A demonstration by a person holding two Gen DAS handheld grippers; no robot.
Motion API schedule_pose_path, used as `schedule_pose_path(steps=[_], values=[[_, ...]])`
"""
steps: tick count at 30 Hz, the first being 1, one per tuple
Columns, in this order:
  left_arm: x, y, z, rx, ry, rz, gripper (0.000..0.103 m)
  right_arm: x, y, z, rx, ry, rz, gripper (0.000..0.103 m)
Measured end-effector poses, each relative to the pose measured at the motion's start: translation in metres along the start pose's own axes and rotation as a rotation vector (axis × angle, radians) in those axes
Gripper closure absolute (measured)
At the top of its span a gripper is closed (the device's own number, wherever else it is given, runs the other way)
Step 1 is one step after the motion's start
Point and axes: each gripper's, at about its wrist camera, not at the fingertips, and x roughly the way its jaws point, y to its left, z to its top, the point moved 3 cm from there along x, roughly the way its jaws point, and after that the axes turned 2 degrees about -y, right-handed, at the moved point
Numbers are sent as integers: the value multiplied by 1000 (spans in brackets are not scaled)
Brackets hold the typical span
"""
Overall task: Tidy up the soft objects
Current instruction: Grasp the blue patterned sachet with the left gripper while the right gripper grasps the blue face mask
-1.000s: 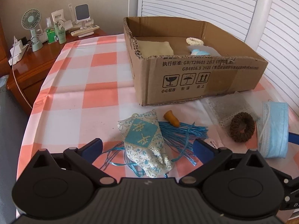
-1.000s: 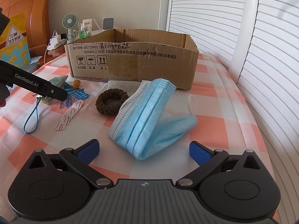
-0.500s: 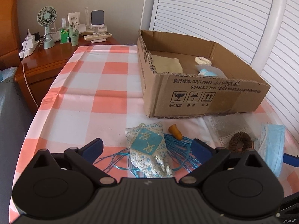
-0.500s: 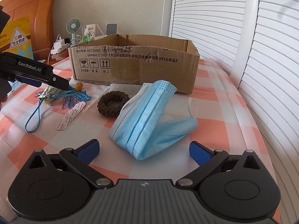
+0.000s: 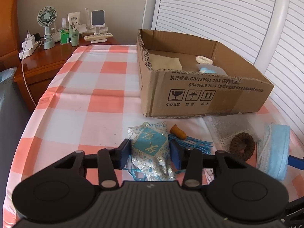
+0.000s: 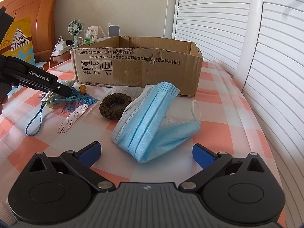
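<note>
Sachet pouch of pale brocade with a turquoise diamond panel (image 5: 150,148) lies on the checked bench (image 5: 95,102) in the lower middle of the left wrist frame, a blue tassel (image 5: 191,144) and cord trailing from it. The left hand-held gripper (image 5: 150,153) has its blue pads closed in against both flanks of the pouch, so it appears to be pinched; from these views I cannot tell whether it has left the cloth.

To do this step well, I judge the squeeze should sit on the padded body rather than on the loose neck, firm enough that the fabric does not slide out. Lift straight up first so the tassel and the looped blue cord (image 6: 36,119) clear the small orange cone-shaped piece (image 5: 177,132) just beside them, and the white paper strips (image 6: 73,119) near the lower left of the right wrist frame. Then carry toward the open brown cardboard box (image 5: 205,93) in the upper right of the left wrist frame, clearing its near wall before letting go over a bare patch of floor inside.

The right hand-held gripper (image 6: 146,152) is spread wide and holds nothing; the folded light-blue face mask (image 6: 150,119) lies just ahead between its fingers, with the brown knitted hair scrunchie (image 6: 115,105) beyond, likely next.
</note>
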Motion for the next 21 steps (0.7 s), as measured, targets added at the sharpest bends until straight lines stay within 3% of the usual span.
schedule_pose_path(steps=[4, 14, 21], values=[[-2, 1, -1, 7, 0, -1, 66, 0, 0, 0, 0, 1, 0, 0], [-25, 1, 2, 11, -14, -41, 66, 0, 0, 2, -2, 21, 7, 0], [-31, -1, -1, 22, -11, -63, 66, 12, 9, 12, -30, 49, 97, 0]])
